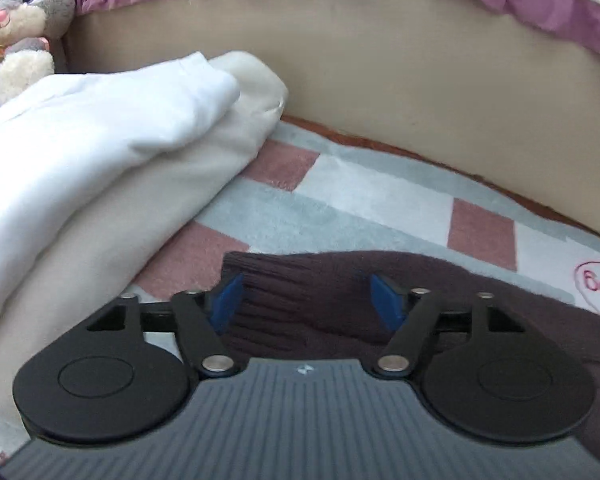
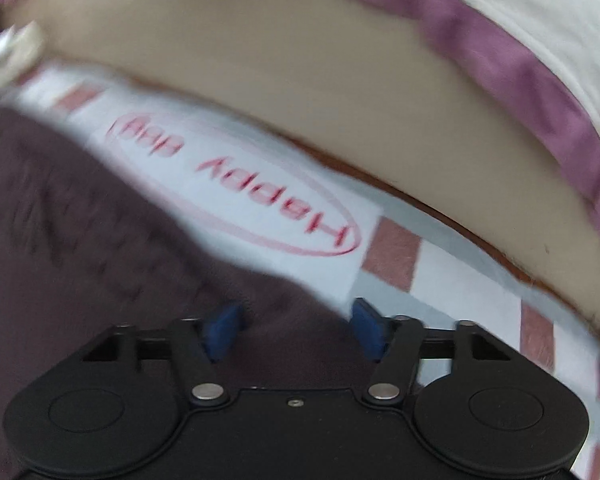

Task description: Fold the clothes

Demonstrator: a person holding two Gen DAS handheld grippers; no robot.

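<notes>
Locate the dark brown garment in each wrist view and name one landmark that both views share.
Left wrist view: the dark brown garment lies across the bottom centre and right, under the open left gripper.
Right wrist view: it fills the left and lower centre, under the open right gripper.
Shared landmark: the red "Happy day" oval on the checked mat, beside the garment.

Ribbed knit garment (image 1: 300, 300) — matt, plush rug (image 1: 360, 200)
</notes>
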